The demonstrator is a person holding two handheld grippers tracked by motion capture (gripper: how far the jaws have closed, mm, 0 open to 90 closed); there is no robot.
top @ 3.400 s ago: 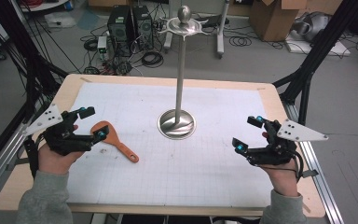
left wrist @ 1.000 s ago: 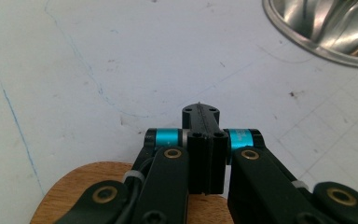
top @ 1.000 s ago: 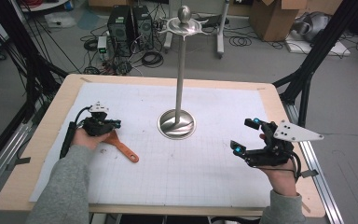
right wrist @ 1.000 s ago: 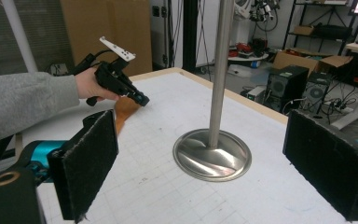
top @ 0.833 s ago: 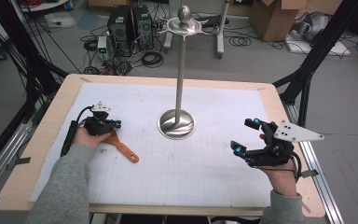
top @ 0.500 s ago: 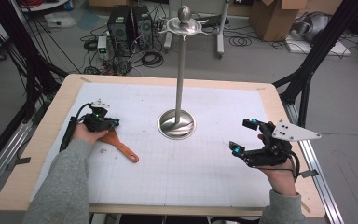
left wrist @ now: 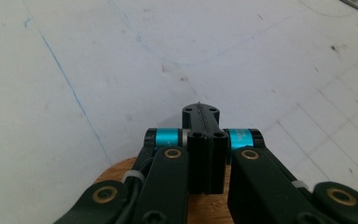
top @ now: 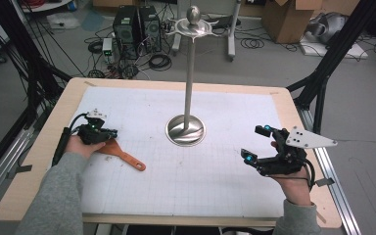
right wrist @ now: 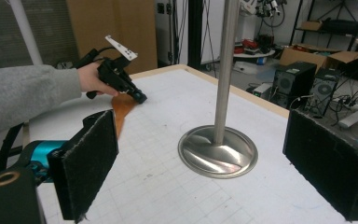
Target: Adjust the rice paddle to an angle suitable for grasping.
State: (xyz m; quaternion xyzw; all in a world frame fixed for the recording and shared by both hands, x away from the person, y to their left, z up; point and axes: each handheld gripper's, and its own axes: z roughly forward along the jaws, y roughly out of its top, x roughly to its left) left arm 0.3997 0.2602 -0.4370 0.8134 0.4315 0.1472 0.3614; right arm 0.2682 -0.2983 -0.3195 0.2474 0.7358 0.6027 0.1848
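The right gripper (top: 255,146) is held above the near right part of the table (top: 44,161), palm side turned inward, and its jaws stand wide apart; in the right gripper view its pads (right wrist: 91,163) look rough and black. Farther left, the left gripper (top: 111,133) is lowered over the broad end of the orange spatula (top: 122,152), which lies flat on the white gridded mat (top: 215,186). The left gripper view shows its jaws pressed together, with wood-coloured surface under them. Behind stands a shiny metal stand (top: 186,128) with a round base and thin pole.
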